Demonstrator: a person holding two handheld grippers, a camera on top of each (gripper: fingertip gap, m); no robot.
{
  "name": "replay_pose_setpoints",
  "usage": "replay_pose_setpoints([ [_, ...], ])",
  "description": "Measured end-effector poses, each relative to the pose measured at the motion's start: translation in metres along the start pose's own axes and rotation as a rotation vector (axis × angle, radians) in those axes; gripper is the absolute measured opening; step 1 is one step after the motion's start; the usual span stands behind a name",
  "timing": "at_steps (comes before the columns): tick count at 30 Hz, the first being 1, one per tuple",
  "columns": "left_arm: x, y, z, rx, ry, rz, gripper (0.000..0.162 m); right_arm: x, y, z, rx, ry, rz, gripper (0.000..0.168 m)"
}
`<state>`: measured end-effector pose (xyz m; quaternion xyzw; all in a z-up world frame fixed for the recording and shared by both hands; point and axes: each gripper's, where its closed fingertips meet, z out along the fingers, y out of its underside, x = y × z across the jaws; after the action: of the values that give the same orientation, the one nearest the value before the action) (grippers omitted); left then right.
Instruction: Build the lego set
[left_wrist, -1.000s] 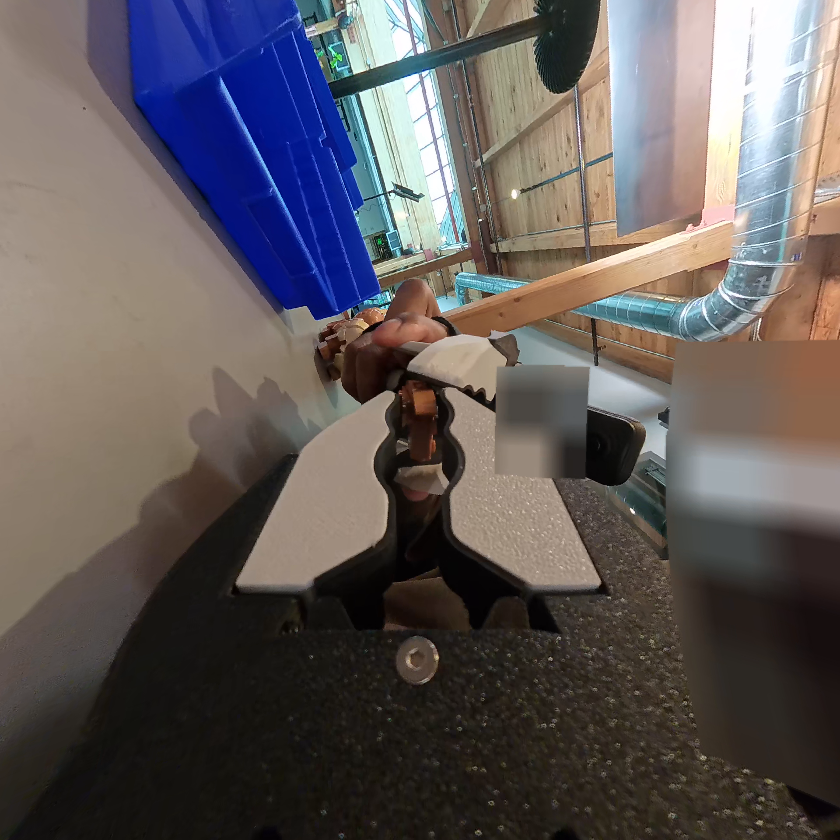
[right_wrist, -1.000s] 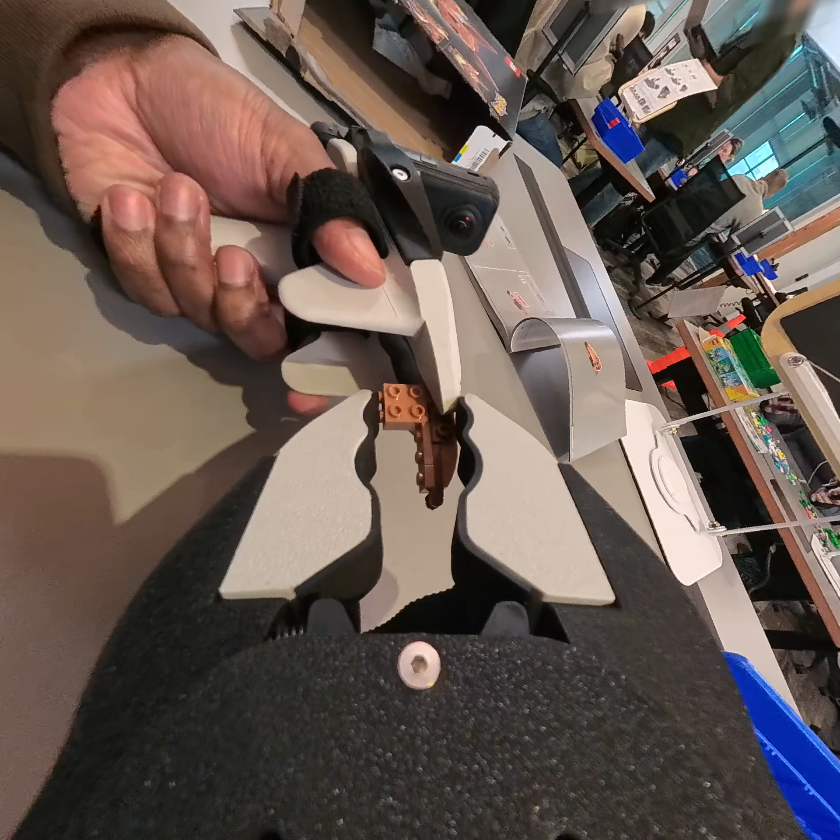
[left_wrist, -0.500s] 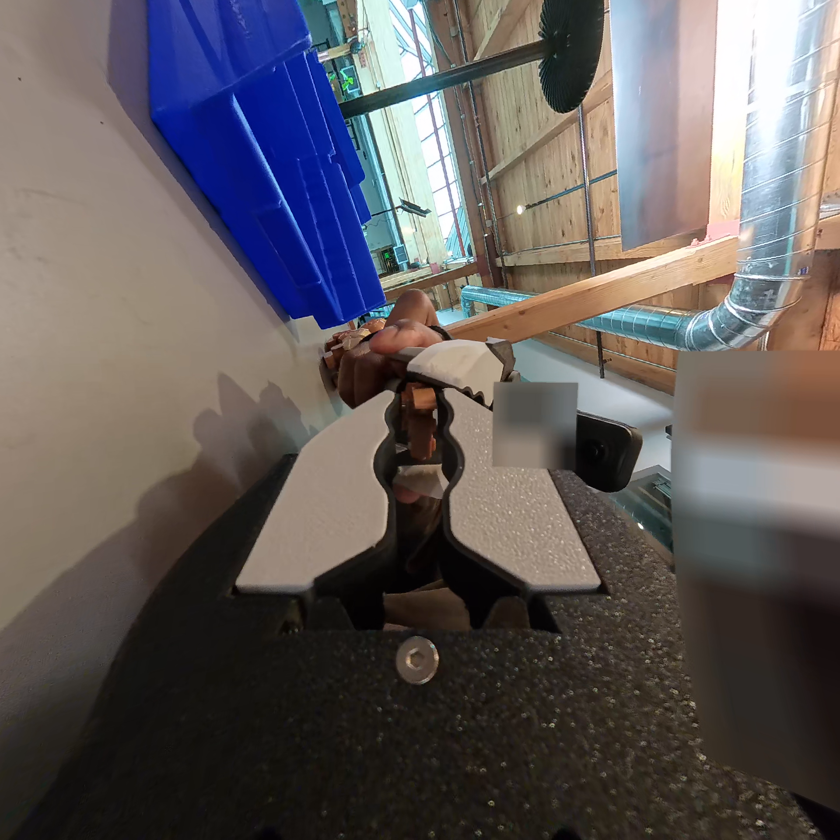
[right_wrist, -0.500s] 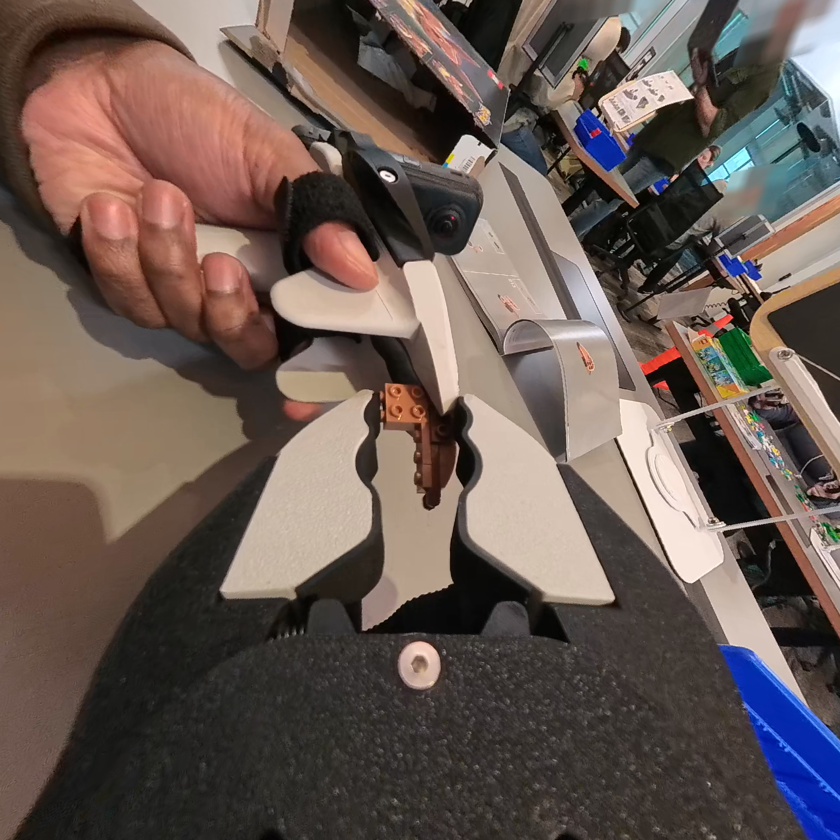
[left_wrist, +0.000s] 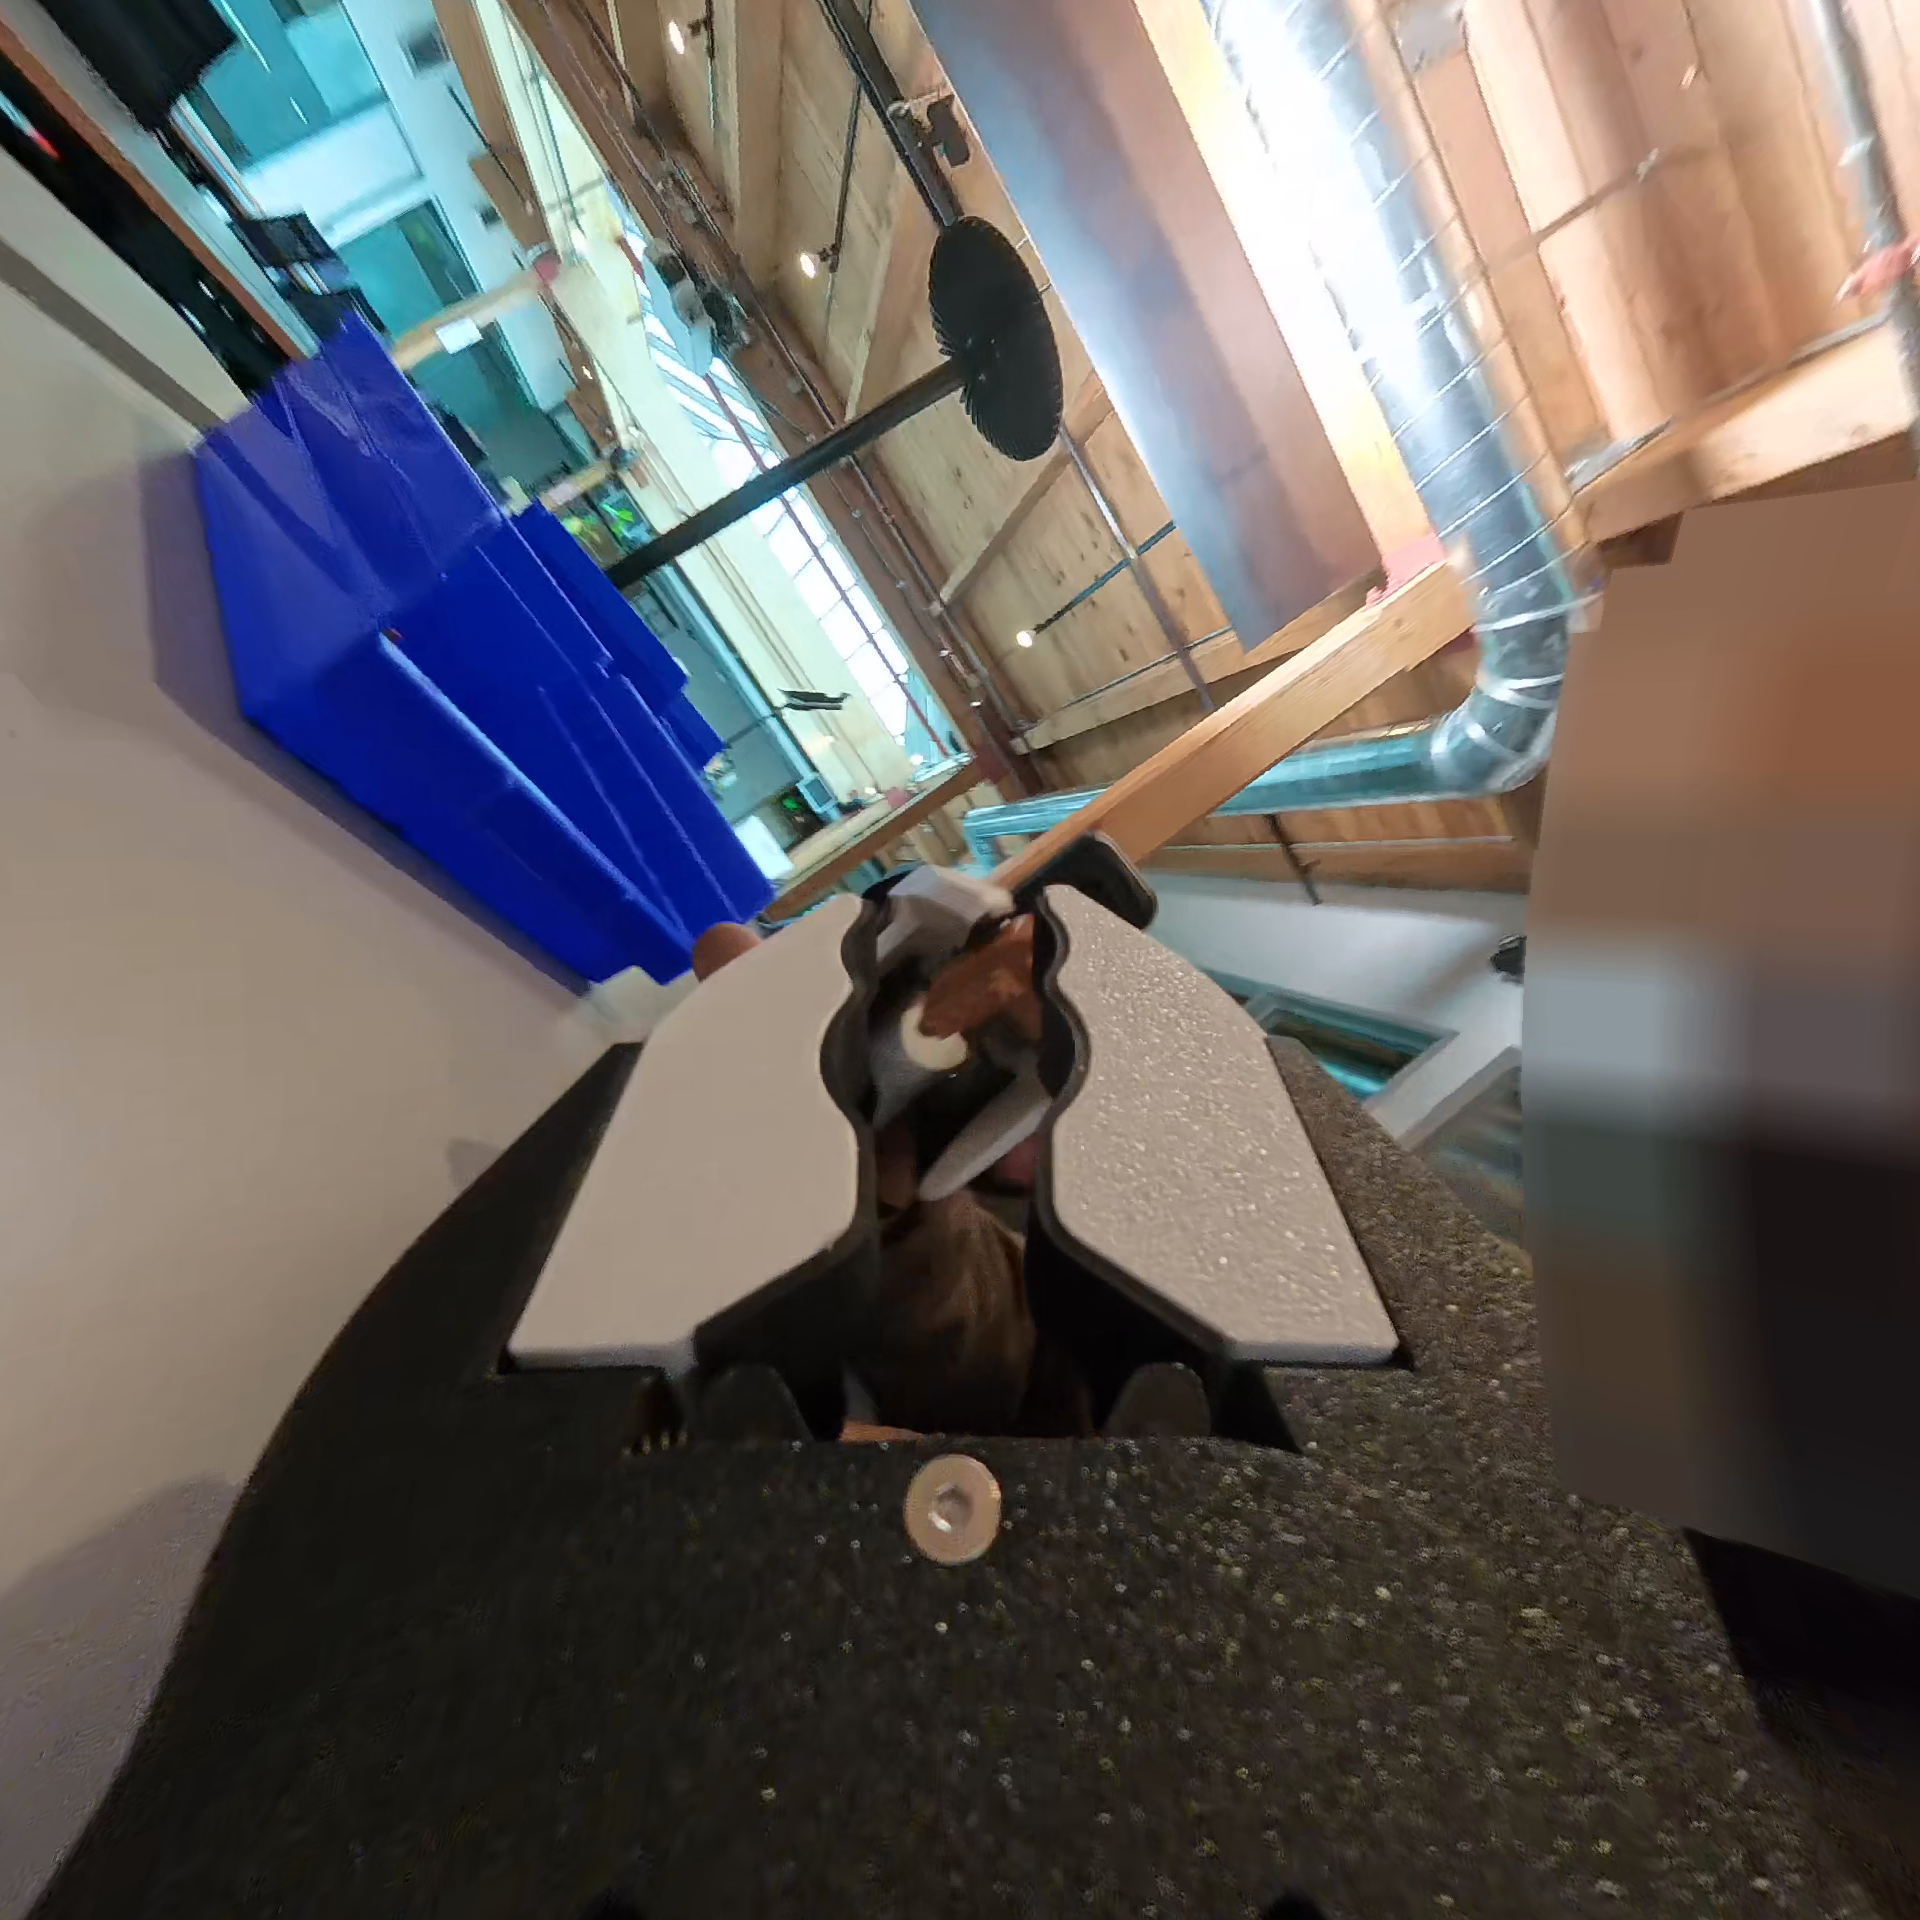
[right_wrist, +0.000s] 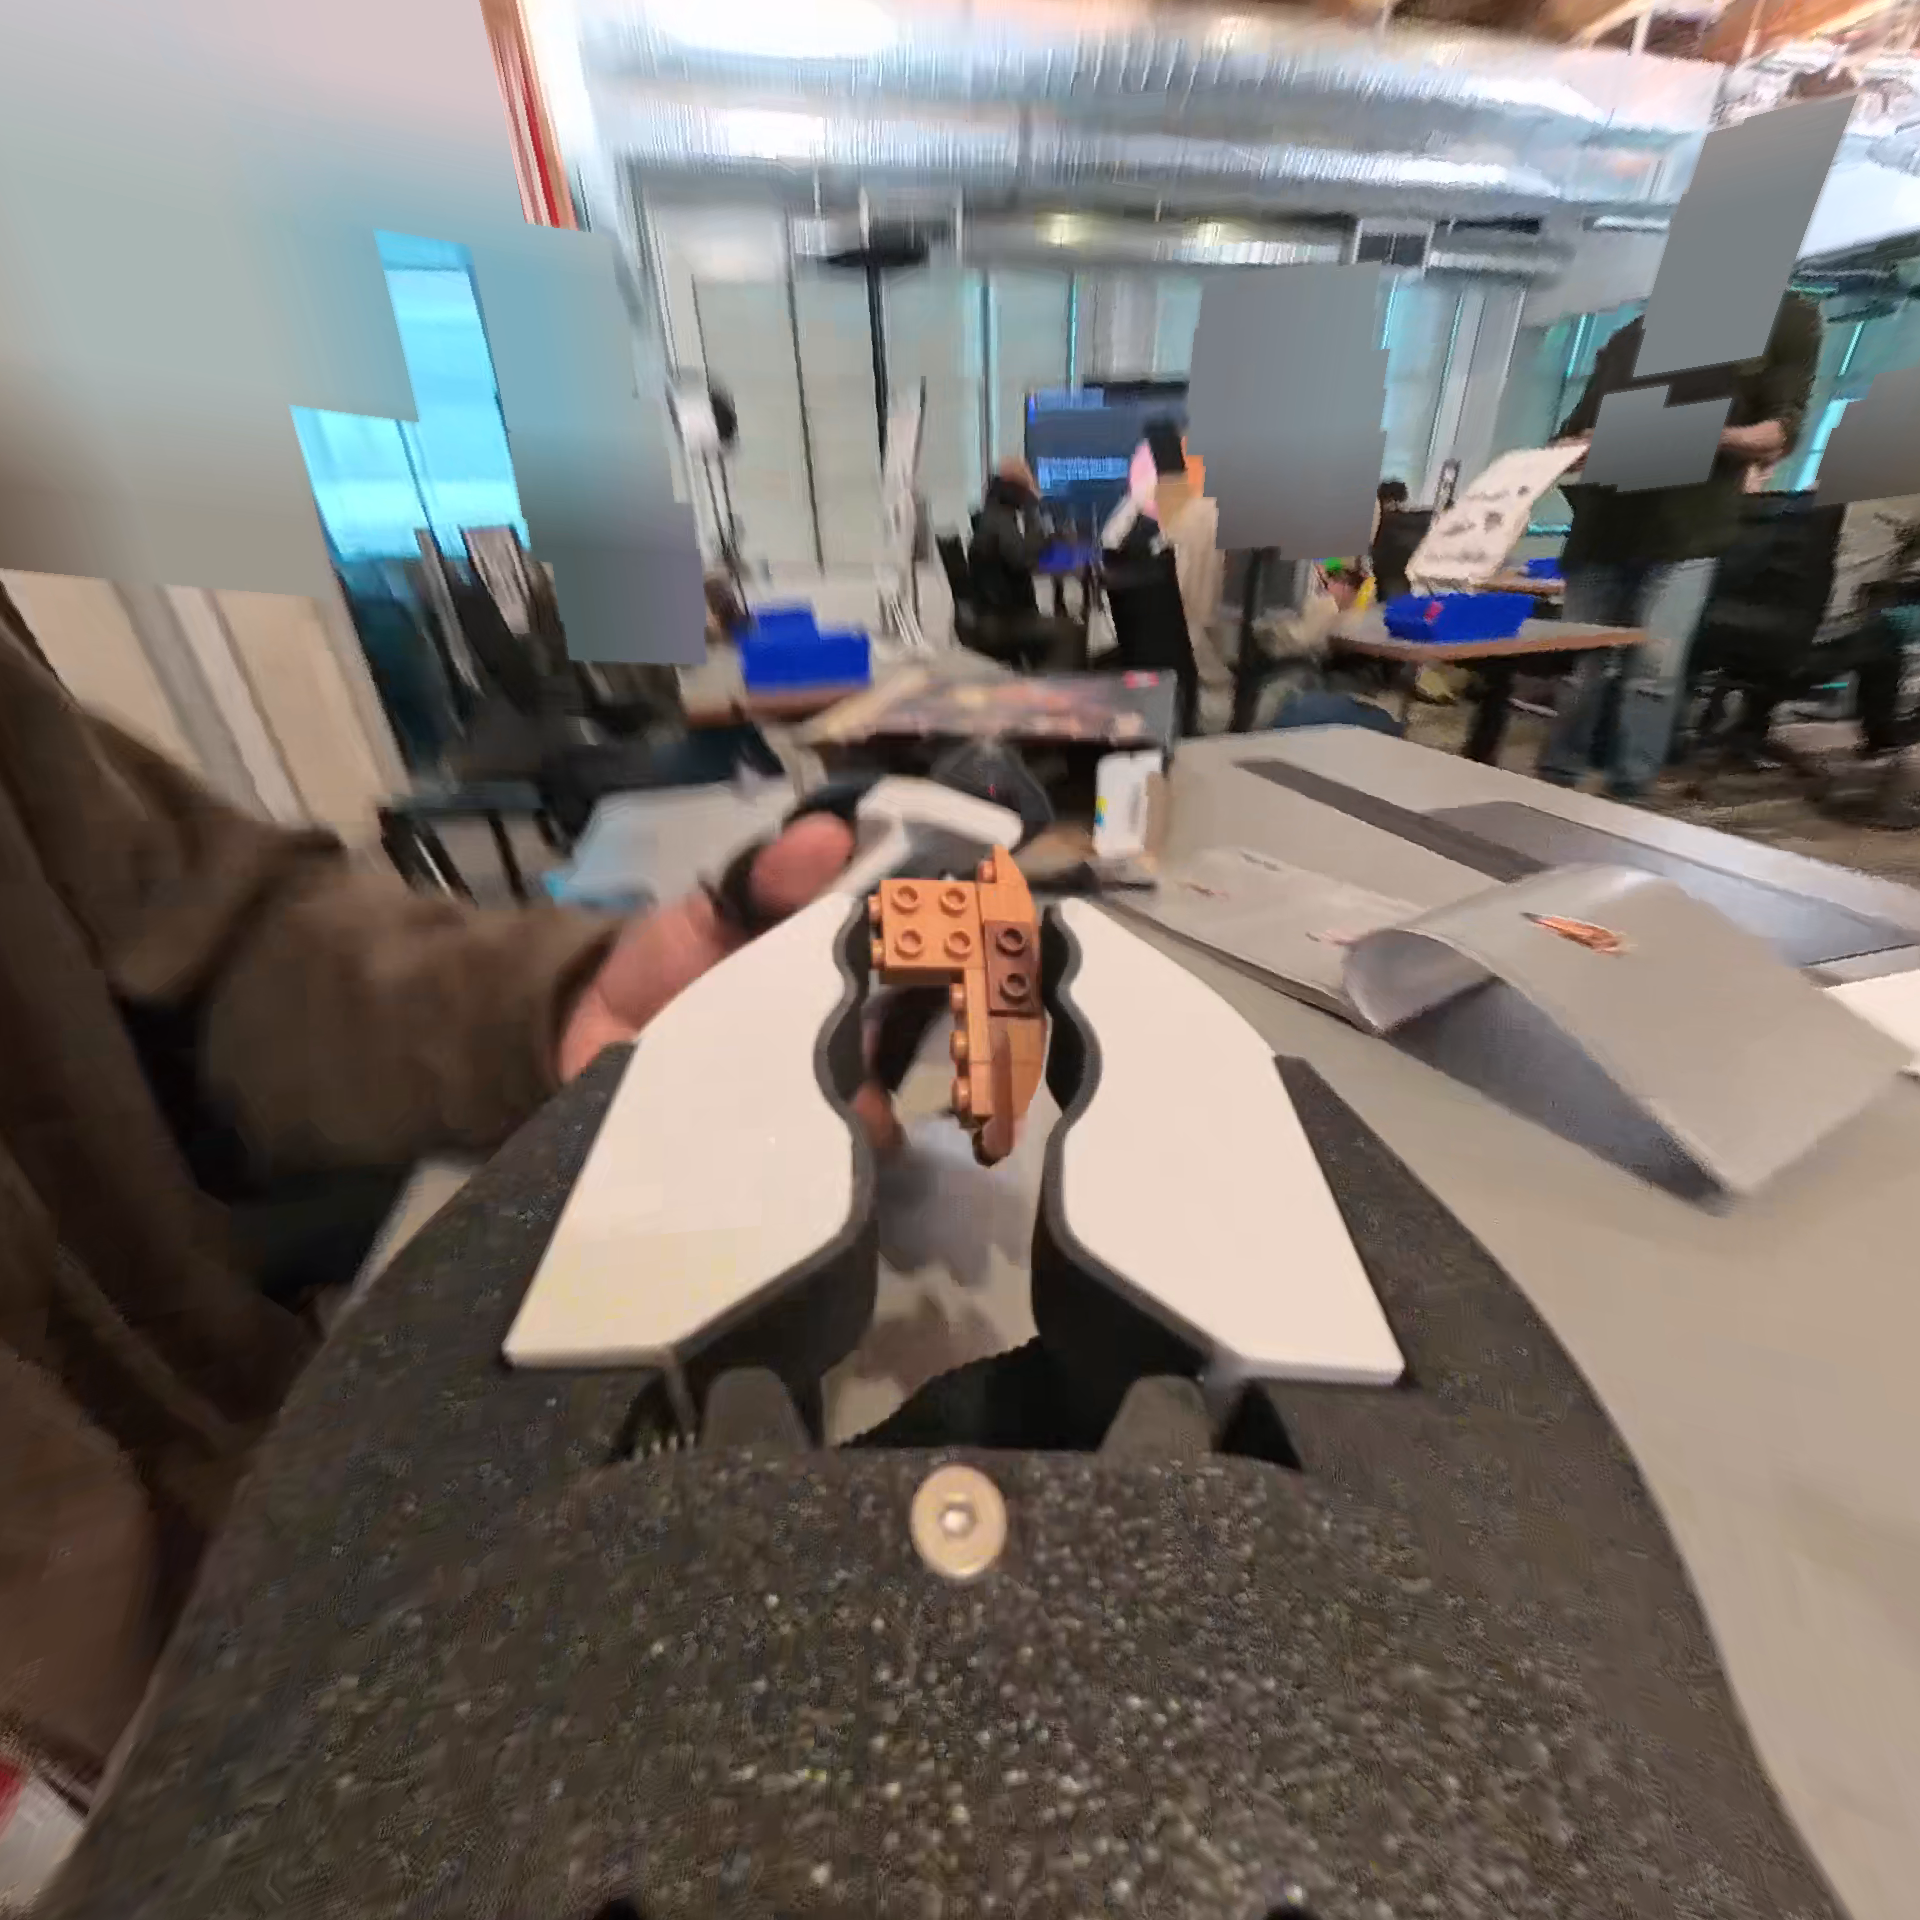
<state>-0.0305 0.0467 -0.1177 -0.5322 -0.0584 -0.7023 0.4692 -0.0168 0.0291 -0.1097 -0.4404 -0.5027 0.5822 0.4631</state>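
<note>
Brown lego piece (right_wrist: 966, 997) pinched in level right tongs (right_wrist: 951, 935).

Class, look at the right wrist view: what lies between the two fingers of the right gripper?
In the right wrist view, the brown lego assembly sits between the fingers of the right gripper, near their tips; farther back the gap shows only the grey table.

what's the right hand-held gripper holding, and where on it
The right hand-held gripper is shut on a small brown lego assembly, pinched at its upper studded end; the tapered lower end hangs free between the fingers.
</note>
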Motion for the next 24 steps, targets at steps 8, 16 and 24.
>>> replay_pose_setpoints([
  [8,-0.015,0.021,0.015,-0.107,-0.156,0.262,0.033,0.043,-0.018,-0.01,0.429,0.044,0.637,0.031],
  [16,-0.031,0.019,0.027,-0.14,-0.247,0.339,0.034,0.048,-0.008,-0.005,0.483,0.032,0.805,0.031],
  [24,-0.034,0.023,0.034,-0.154,-0.3,0.369,0.044,0.043,-0.004,0.002,0.482,0.018,0.8,0.031],
])
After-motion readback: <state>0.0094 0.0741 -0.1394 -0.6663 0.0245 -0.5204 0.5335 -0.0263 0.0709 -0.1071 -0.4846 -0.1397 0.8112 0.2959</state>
